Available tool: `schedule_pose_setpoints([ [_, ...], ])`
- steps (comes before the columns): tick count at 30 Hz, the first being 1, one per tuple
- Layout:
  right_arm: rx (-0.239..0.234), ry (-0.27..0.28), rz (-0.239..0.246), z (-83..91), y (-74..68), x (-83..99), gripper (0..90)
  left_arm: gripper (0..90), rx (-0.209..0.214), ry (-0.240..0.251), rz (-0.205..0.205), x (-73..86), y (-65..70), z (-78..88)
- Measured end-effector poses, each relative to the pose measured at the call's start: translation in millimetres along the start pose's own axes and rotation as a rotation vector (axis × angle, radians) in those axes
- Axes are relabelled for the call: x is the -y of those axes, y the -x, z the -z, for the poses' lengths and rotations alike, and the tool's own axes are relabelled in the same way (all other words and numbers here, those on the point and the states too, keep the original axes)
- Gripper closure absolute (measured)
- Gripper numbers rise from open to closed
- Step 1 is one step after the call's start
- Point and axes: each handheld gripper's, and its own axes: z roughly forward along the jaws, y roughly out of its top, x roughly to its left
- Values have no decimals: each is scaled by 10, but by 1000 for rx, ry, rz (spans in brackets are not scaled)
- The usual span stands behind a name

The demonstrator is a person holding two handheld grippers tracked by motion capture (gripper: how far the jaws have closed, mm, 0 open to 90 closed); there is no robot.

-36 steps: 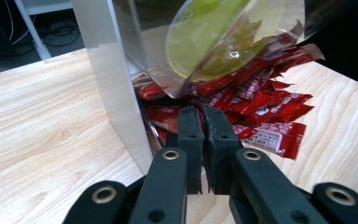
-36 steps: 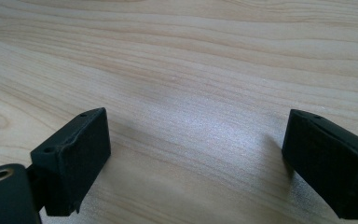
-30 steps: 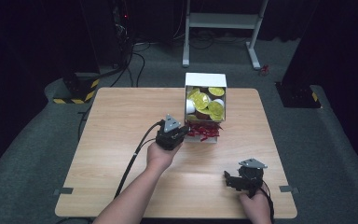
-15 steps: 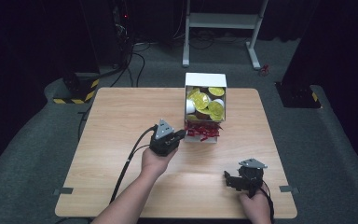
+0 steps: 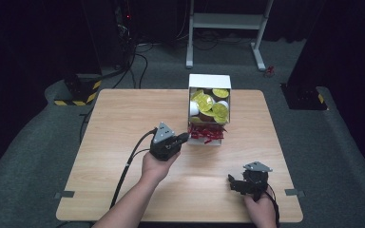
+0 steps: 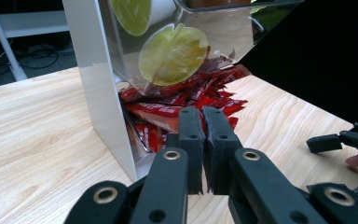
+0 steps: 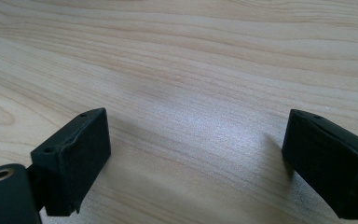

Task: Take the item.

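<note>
Wooden table [image 5: 123, 123] | left claw [image 6: 203, 122] pressed together by red sachets [image 6: 168, 109] | right claw [image 7: 196, 163] spread

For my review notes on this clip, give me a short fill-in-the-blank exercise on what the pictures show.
1. The left gripper has its jaws ____, right at the red sachets.
2. The right gripper has its jaws ____ above the bare table.
3. The round lids in the white dispenser box are ____ in colour.

Missing words: shut; open; yellow-green
</note>
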Motion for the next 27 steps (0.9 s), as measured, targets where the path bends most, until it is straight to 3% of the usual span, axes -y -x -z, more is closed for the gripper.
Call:
schedule_pose_setpoints([
  [22, -1, 0, -1, 1, 1, 0, 77, 870, 52, 76, 29, 51, -2, 315],
  [27, 0, -1, -4, 1, -2, 0, 77, 870, 46, 76, 17, 79, -13, 388],
])
